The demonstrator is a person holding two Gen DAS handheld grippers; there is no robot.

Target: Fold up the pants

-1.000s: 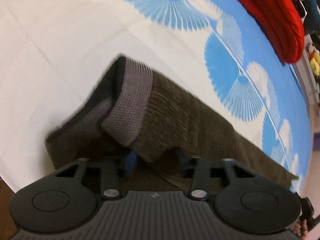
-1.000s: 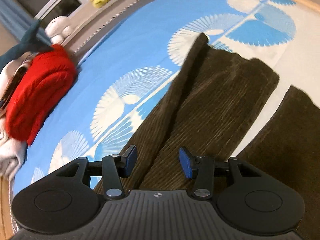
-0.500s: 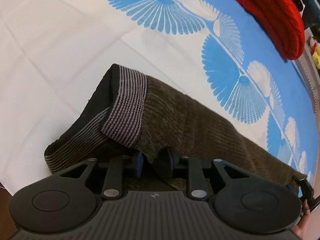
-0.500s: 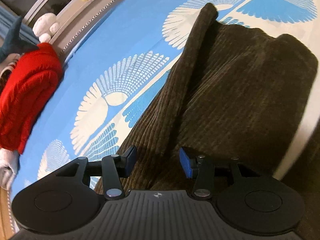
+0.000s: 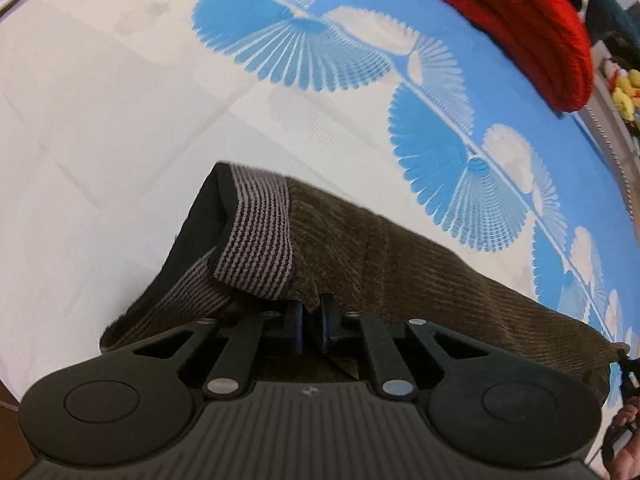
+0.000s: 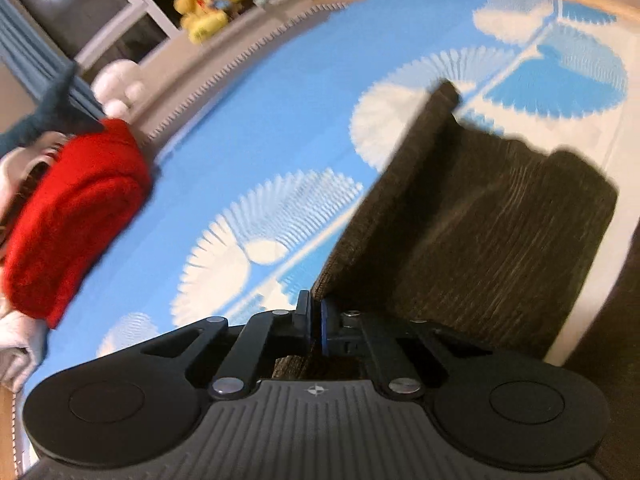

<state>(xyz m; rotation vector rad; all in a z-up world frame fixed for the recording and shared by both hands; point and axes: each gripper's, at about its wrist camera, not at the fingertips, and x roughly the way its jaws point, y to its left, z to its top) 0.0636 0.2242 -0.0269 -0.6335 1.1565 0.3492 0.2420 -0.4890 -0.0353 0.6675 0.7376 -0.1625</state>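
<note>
Since the earlier frames both grippers have closed: left gripper (image 5: 311, 326) pinches the pants (image 5: 400, 264) beside the striped waistband (image 5: 256, 236); right gripper (image 6: 315, 322) pinches a leg edge. Pants lie on the blue-and-cream sheet (image 5: 120, 120); red cushion (image 6: 72, 216) far left.

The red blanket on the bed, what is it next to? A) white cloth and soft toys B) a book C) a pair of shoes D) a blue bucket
A: the red blanket lies beside white cloth, with a white soft toy just behind it.
</note>
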